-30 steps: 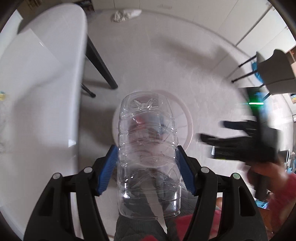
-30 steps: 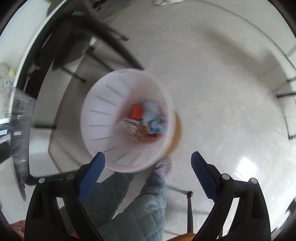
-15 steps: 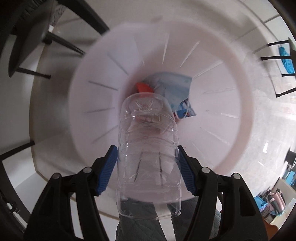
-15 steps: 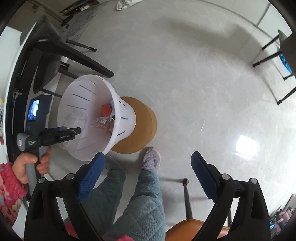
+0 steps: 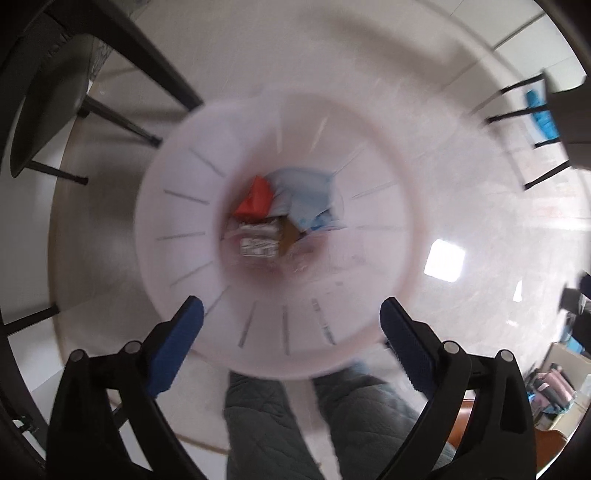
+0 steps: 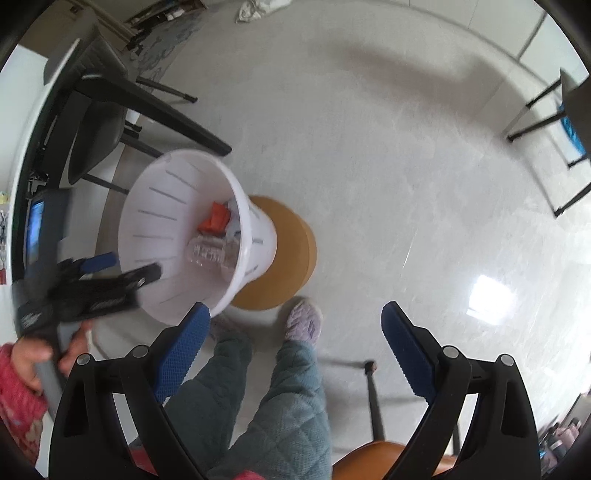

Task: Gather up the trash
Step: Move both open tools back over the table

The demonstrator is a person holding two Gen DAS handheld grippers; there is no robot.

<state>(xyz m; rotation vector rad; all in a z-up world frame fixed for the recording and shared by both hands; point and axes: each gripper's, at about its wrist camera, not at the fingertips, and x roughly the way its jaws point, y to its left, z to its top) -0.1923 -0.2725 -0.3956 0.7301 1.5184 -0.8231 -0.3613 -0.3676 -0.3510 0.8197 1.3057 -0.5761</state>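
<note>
A white slotted trash bin [image 5: 173, 236] stands on a round wooden stool [image 6: 291, 251]. Inside lie a red wrapper [image 5: 255, 197], a light blue wrapper [image 5: 310, 199] and a clear plastic bottle [image 6: 210, 254]. My left gripper [image 5: 291, 328] is open and empty, held just above the bin's near rim; it also shows in the right wrist view [image 6: 122, 269] at the bin's left edge. My right gripper [image 6: 295, 339] is open and empty, high over the floor to the right of the bin.
A black table leg [image 6: 162, 118] and a dark chair [image 6: 92, 140] stand behind the bin. The person's legs and a slipper [image 6: 304, 325] are below it. Another chair's legs [image 6: 546, 122] are at the far right. A crumpled white bag [image 6: 258, 9] lies on the floor far off.
My left gripper has opened and let go of the clear bottle, which now lies in the bin. The left gripper has drawn back a little. The right gripper stays open.
</note>
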